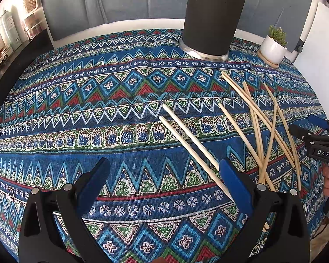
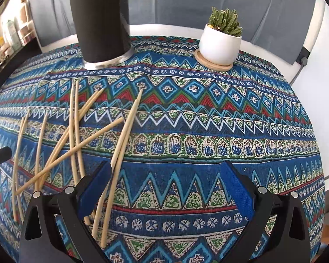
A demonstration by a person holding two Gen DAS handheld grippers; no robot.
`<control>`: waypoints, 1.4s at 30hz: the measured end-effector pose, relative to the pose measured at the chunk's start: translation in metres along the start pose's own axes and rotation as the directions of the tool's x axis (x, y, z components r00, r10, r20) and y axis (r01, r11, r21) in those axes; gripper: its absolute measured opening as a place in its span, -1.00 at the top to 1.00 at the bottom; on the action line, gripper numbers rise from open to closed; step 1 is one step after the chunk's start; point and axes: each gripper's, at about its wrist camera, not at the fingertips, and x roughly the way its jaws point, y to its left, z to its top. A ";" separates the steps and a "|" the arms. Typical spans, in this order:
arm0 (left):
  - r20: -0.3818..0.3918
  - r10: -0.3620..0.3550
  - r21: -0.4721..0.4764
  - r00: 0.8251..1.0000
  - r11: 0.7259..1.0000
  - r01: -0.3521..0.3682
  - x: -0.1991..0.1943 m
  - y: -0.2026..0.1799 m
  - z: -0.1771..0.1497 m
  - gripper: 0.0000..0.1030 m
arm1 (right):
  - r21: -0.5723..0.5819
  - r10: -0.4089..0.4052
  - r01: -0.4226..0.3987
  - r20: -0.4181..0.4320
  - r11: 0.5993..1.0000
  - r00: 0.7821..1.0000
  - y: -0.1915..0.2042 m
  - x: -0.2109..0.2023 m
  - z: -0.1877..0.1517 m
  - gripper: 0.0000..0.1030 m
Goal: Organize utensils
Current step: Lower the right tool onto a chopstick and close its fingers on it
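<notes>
Several pale wooden chopsticks (image 1: 261, 127) lie loose and crossed on the patterned tablecloth (image 1: 98, 114); they also show in the right wrist view (image 2: 76, 135). A tall black cylinder holder (image 1: 212, 15) with a metal base stands at the back, also in the right wrist view (image 2: 103, 22). My left gripper (image 1: 164, 175) is open and empty; two chopsticks (image 1: 193, 144) pass by its right finger. My right gripper (image 2: 168, 179) is open and empty; two chopsticks (image 2: 122, 142) run past its left finger. The right gripper shows at the left wrist view's right edge (image 1: 318, 140).
A small cactus in a white pot (image 2: 221, 41) on a wooden coaster stands at the back right, also in the left wrist view (image 1: 272, 48). A shelf with bottles and jars (image 1: 13, 28) is at the far left. A grey sofa lies behind the table.
</notes>
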 end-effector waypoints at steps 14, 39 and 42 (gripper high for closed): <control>-0.004 0.017 -0.011 1.000 1.000 -0.017 0.007 0.008 -0.006 -0.91 | 0.006 0.071 -0.071 0.003 0.997 0.997 -0.010 0.010 0.001 -0.85; -0.080 -0.009 -0.027 0.997 1.000 0.007 0.004 0.014 0.025 -0.89 | -0.054 0.118 -0.117 0.027 0.992 0.993 -0.012 0.011 0.005 -0.87; -0.082 0.031 0.000 0.996 1.000 -0.032 0.011 0.002 0.032 -0.89 | -0.054 0.116 -0.115 0.020 0.992 0.993 -0.011 0.011 0.005 -0.87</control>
